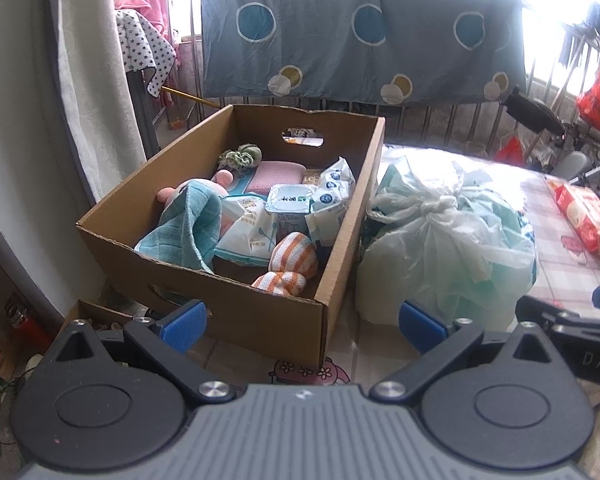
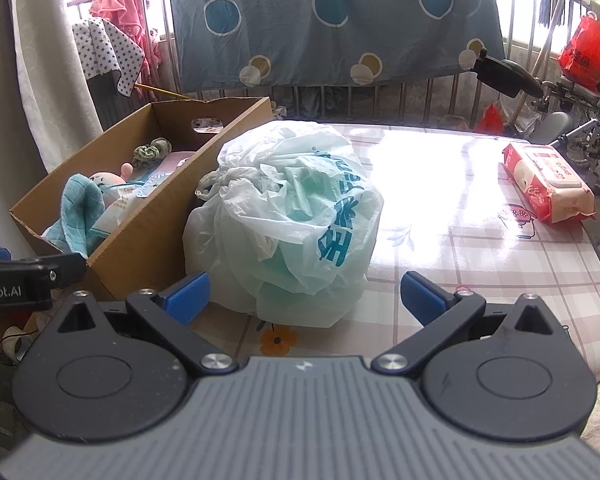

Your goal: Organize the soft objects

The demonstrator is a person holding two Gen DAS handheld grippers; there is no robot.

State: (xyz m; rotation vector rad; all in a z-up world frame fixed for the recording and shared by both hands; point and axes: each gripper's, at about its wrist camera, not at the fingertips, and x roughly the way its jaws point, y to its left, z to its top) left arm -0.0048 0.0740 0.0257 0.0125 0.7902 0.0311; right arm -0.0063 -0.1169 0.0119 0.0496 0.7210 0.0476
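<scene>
Two tongs [image 1: 302, 326] [image 2: 304, 298] agape, one bag [image 2: 288, 220]

A lived-in home, likely a balcony or sunroom used for drying laundry. A blue sheet with circles [image 2: 336, 20] hangs over a metal railing [image 2: 440, 92] before bright windows, beside a pink garment [image 2: 116, 4] and a star-print cloth [image 2: 108, 50]. A bench with a checked floral cover [image 2: 480, 264] carries household clutter: a cardboard box [image 1: 260, 320], a tied plastic bag [image 2: 292, 220], a pack of wipes [image 2: 548, 184]. A curtain [image 1: 92, 80] hangs at left.
</scene>
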